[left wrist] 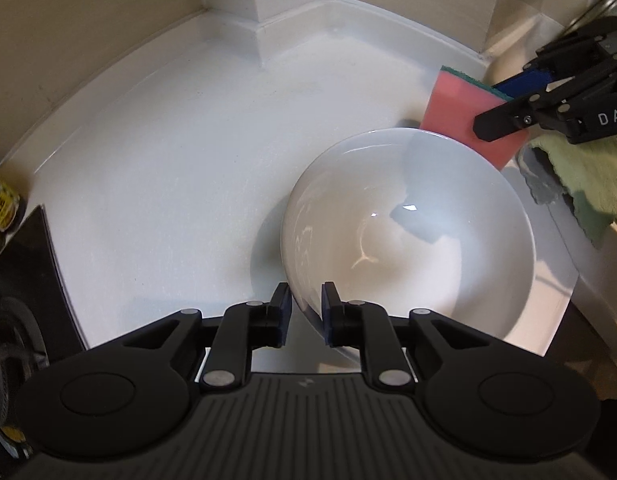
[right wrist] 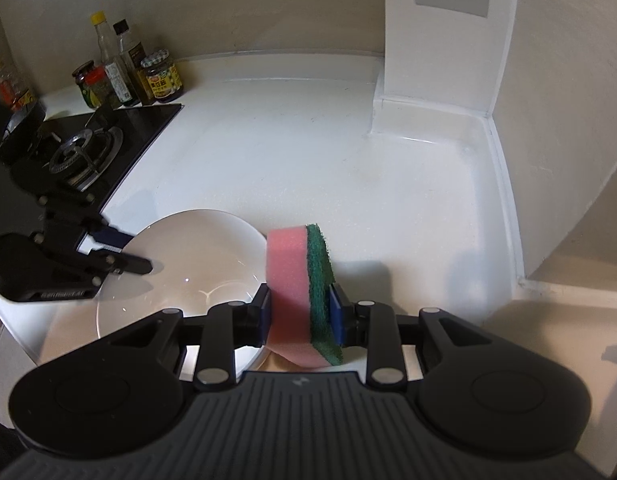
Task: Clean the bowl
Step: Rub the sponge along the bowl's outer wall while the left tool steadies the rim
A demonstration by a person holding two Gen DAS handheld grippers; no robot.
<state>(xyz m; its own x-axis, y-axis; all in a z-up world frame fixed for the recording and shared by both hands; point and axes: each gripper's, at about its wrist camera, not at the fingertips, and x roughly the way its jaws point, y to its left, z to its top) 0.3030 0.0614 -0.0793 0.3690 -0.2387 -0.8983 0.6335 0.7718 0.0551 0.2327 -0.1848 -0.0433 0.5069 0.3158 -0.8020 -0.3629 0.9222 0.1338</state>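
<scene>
While the left claw [left wrist: 304, 312] pinched the near rim of the white bowl [left wrist: 408, 236] to steady it on the white table [left wrist: 168, 160], the right claw [right wrist: 300, 312] squeezed a pink-and-green sponge [right wrist: 300, 280] just beside the far rim, apparently poised to scrub. A green rag [left wrist: 584, 184], a gas burner [right wrist: 84, 156] and condiment jars [right wrist: 128, 76] stood clear, blocking nothing.

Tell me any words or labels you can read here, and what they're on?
"DAS": white letters, cut off at the picture's edge, on the right gripper.
Raised lettering on the left gripper: too blurred to read.
Labels on the jars and bottles by the stove: too small to read.
</scene>
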